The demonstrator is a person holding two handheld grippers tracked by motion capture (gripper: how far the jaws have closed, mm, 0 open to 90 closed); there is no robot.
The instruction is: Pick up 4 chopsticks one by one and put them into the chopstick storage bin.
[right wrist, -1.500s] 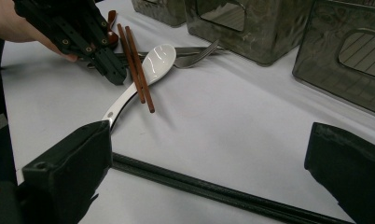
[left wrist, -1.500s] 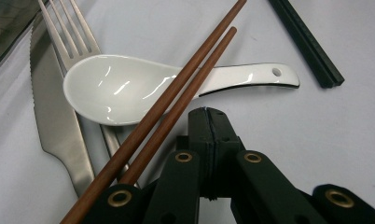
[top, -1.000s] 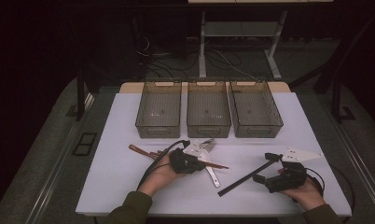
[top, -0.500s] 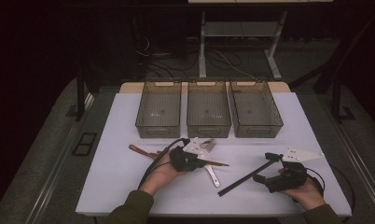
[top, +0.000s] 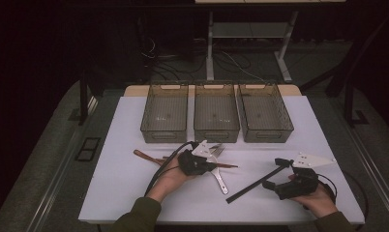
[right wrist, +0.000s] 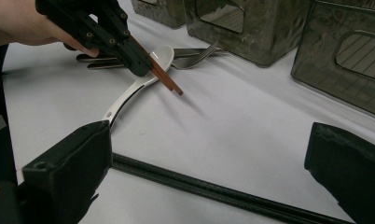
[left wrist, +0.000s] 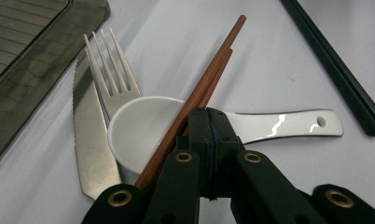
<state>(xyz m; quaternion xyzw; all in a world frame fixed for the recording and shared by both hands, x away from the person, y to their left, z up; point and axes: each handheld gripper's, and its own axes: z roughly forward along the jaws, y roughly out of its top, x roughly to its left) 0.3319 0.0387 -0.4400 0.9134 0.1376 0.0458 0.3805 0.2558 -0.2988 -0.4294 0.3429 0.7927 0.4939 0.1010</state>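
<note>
Left gripper [left wrist: 209, 116] clamps two brown chopsticks [left wrist: 209, 74] over one spoon [left wrist: 139, 130], one fork [left wrist: 111, 70], one knife [left wrist: 90, 140].

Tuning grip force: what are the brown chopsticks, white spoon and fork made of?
Brown chopsticks: probably wood, matte reddish-brown, or maybe lacquered. White spoon: glossy, with sharp highlights on the handle, so likely ceramic or melamine. Fork: brushed metal with a grey sheen, probably stainless steel.

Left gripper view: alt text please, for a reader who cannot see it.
The left gripper is shut on a pair of brown chopsticks that cross a white spoon. A fork and a serrated knife lie beside the spoon on the white table.
</note>
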